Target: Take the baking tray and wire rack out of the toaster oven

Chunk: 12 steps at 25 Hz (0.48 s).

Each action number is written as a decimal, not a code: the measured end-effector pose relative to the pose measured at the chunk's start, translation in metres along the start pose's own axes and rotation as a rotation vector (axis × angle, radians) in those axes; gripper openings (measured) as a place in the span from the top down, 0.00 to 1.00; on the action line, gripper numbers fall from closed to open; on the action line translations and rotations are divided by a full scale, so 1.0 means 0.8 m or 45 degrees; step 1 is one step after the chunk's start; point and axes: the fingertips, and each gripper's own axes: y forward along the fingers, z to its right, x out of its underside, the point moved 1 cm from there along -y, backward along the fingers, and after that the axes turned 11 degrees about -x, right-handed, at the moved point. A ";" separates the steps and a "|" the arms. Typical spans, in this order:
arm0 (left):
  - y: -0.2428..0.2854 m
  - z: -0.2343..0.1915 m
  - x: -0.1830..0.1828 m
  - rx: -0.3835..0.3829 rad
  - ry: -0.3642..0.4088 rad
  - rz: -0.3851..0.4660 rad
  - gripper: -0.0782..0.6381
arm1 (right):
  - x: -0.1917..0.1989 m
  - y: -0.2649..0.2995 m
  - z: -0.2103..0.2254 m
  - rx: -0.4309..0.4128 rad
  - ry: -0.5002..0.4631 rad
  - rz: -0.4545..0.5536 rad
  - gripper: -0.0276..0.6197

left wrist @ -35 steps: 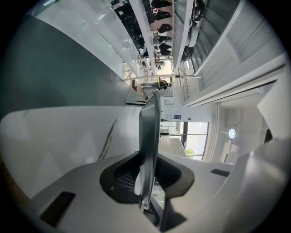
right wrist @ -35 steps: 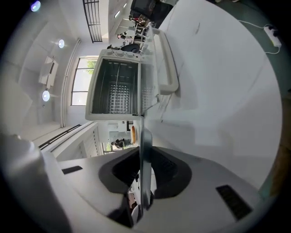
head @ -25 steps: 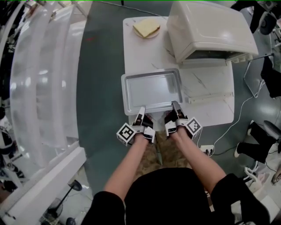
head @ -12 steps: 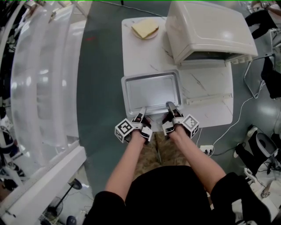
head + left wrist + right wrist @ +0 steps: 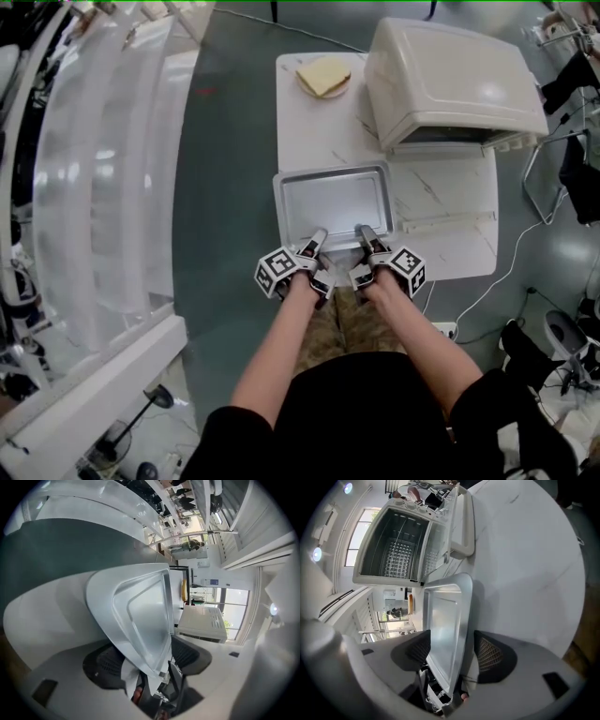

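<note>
We see 1 bread slice (image 5: 323,75) at the white table's (image 5: 309,131) 11 o'clock corner. Power strip (image 5: 442,329) on the green floor (image 5: 225,187) at 5 o'clock, white cable (image 5: 502,274) running from it toward 2.

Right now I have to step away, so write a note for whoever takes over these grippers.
Left gripper and right gripper: jaws opening, with the near rim of the baking tray between them, no longer pinched.
The baking tray lies flat on the table, in front of the toaster oven, whose door is down.
Done: baking tray out.
Left: the wire rack, which looks to be inside the toaster oven.
</note>
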 end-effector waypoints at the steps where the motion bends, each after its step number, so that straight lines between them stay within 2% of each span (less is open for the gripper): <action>1: -0.001 0.001 0.002 -0.014 0.017 -0.012 0.47 | 0.002 -0.002 0.000 0.018 -0.006 -0.004 0.51; 7: -0.007 -0.001 0.012 -0.084 0.142 -0.056 0.45 | 0.003 -0.016 0.006 0.138 -0.067 -0.007 0.46; 12: -0.004 -0.005 0.019 -0.198 0.263 -0.116 0.41 | 0.005 -0.018 0.013 0.146 -0.078 -0.023 0.46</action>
